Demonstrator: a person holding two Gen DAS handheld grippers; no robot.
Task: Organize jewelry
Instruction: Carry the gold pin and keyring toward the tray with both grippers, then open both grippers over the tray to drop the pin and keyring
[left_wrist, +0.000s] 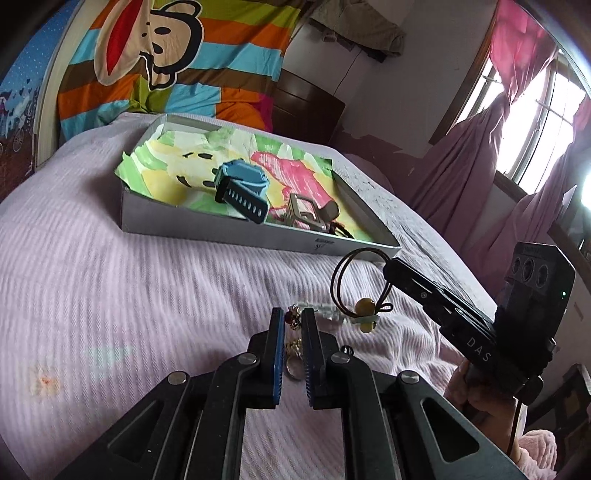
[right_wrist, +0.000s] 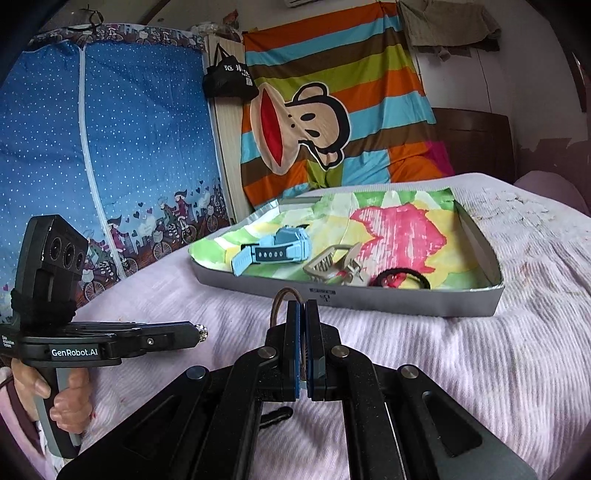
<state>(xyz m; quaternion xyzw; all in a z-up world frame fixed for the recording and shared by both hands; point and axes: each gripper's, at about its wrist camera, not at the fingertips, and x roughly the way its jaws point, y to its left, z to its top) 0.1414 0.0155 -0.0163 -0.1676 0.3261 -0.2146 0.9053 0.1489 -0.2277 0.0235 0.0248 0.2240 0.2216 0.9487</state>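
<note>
My right gripper (right_wrist: 302, 306) is shut on a brown cord bracelet (left_wrist: 341, 280). The bracelet's loop and yellow beads (left_wrist: 364, 306) hang from the right gripper (left_wrist: 390, 265) above the bed, just in front of the tray. My left gripper (left_wrist: 291, 318) is nearly closed on a small beaded charm (left_wrist: 293, 319), and gold links and a ring dangle between its fingers. From the right wrist view, a sparkling bead (right_wrist: 201, 331) shows at the tip of the left gripper (right_wrist: 194, 332). The grey tray (left_wrist: 221, 232) has a colourful paper lining. It holds a blue watch (left_wrist: 242, 184), a beige claw clip (right_wrist: 334, 264) and a black hair tie (right_wrist: 402, 277).
A clear beaded piece (left_wrist: 327, 310) lies on the lilac bedspread (left_wrist: 129, 295) beyond the left fingers. A striped cartoon blanket (right_wrist: 332, 110) and a blue dotted wardrobe cover (right_wrist: 110, 147) stand behind the bed. Pink curtains and a window (left_wrist: 535, 129) are at the right. A hand (right_wrist: 70, 398) grips the left handle.
</note>
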